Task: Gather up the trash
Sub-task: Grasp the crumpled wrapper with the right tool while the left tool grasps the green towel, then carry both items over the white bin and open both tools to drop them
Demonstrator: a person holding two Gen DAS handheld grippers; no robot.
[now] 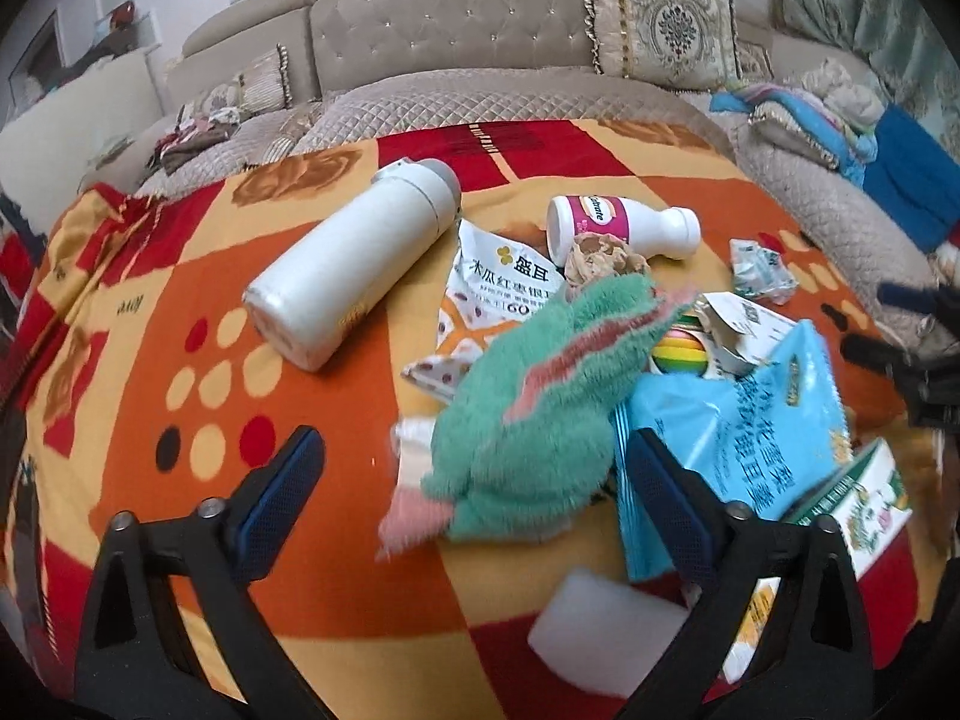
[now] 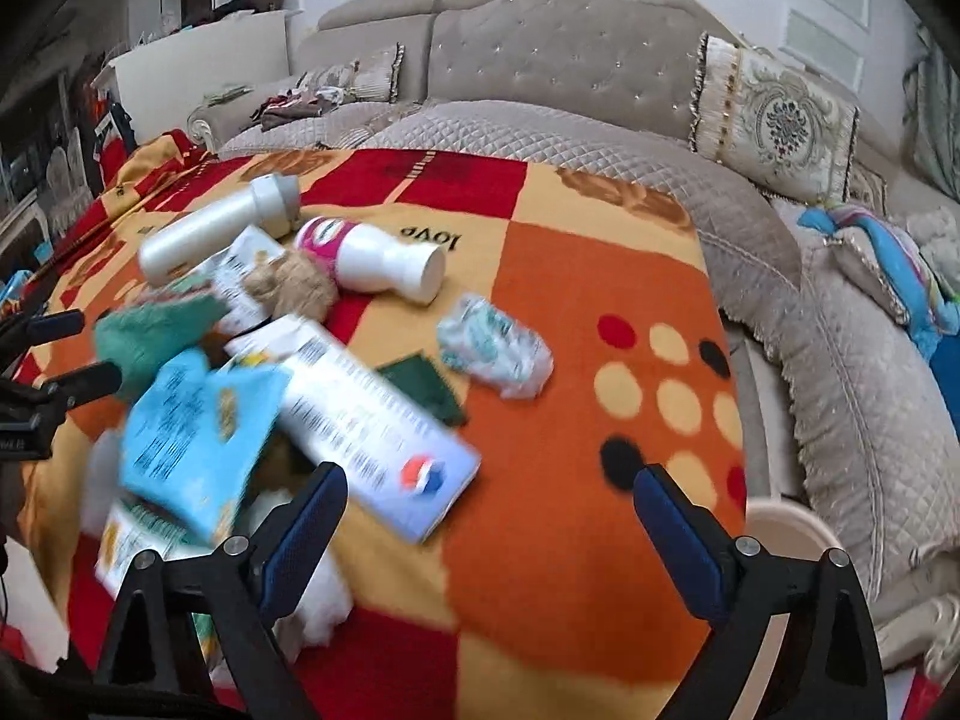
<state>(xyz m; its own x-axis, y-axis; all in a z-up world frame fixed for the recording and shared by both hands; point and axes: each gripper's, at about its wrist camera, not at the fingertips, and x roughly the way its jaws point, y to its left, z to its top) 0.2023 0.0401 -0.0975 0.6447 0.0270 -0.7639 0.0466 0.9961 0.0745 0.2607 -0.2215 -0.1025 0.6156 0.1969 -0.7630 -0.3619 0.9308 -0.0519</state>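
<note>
left hand-held gripper (image 1: 471, 468) spread wide, green cloth (image 1: 540, 408) lying between its fingers, not pinched. right hand-held gripper (image 2: 489, 501) spread too, holding nothing, over orange blanket (image 2: 570, 540). trash heaped mid-blanket: blue wrapper (image 1: 750, 438), white carton (image 2: 372, 420), crumpled packet (image 2: 495, 348), pill bottle (image 1: 624, 228). white flask (image 1: 348, 264) lies beside.

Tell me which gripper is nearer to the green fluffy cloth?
Left. The left gripper is open with the green fluffy cloth lying between its fingers. The right gripper is open farther off, beyond the blue packet.
</note>
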